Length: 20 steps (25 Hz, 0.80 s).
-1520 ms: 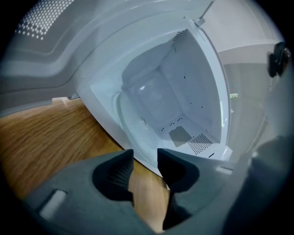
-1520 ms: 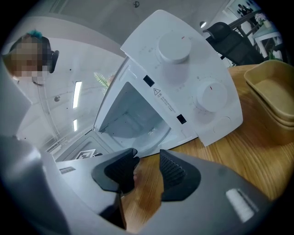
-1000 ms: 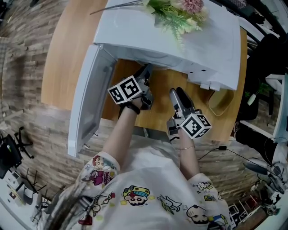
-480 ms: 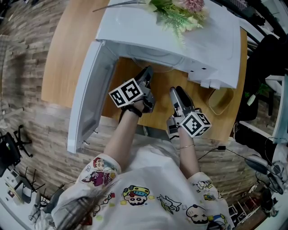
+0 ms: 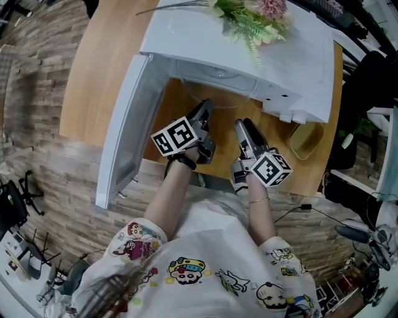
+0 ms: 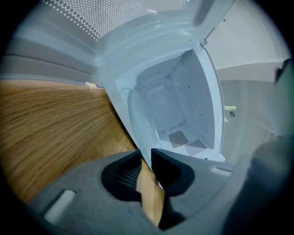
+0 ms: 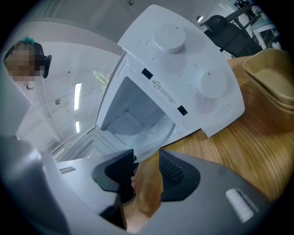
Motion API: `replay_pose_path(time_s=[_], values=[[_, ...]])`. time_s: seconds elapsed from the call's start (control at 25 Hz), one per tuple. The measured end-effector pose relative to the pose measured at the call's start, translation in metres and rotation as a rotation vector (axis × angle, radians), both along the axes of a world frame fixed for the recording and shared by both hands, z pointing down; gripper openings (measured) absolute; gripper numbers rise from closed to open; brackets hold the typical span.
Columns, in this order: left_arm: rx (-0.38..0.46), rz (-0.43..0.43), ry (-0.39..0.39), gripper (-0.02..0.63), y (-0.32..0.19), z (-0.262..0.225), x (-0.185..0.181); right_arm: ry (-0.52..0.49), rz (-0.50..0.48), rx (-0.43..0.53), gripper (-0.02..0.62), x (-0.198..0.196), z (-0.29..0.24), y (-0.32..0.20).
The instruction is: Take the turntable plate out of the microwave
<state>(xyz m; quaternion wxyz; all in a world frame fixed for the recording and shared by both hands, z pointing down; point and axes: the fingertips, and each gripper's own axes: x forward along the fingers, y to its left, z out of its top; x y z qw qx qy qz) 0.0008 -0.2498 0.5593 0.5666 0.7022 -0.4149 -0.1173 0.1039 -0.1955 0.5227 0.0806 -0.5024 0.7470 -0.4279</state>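
Note:
The white microwave (image 5: 249, 56) stands on the wooden table (image 5: 99, 74) with its door (image 5: 124, 136) swung open to the left. The clear glass turntable plate (image 5: 217, 98) pokes out of the cavity mouth, just above the table. My left gripper (image 5: 204, 109) reaches to its near rim, its jaws closing. In the left gripper view a narrow gap is left between the jaws (image 6: 146, 158), and the thin glass edge runs into it. My right gripper (image 5: 239, 127) hovers beside it, open (image 7: 146, 160), with the plate's rim just ahead of its jaws.
Artificial flowers (image 5: 249, 18) lie on top of the microwave. A tan tray (image 5: 305, 140) sits on the table to the right of it, below the control panel (image 7: 193, 78). The open door walls off the left side.
My left gripper has drawn back toward the person, and the glass plate's rim now shows further out of the cavity. The right gripper has stayed put.

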Motion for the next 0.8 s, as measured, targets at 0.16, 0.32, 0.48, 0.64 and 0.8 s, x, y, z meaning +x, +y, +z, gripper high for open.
replay_pose_path(time_s=[0.16,0.32,0.48,0.64,0.8], values=[[-0.015,0.003,0.004,0.063,0.011,0.002,-0.003,-0.017,0.000,-0.008,0.173,-0.002,0.004,-0.004],[-0.033,0.001,0.011,0.061,0.022,0.006,-0.006,-0.040,0.002,-0.027,0.173,-0.006,0.011,-0.008],[-0.034,0.003,0.016,0.061,0.025,0.007,-0.007,-0.062,0.005,-0.054,0.175,-0.008,0.020,-0.012],[-0.032,0.014,0.000,0.071,0.024,0.008,-0.008,-0.100,0.016,-0.072,0.175,-0.010,0.026,-0.018],[-0.009,0.013,0.004,0.106,0.021,0.005,-0.008,-0.133,0.022,-0.095,0.175,-0.012,0.033,-0.026]])
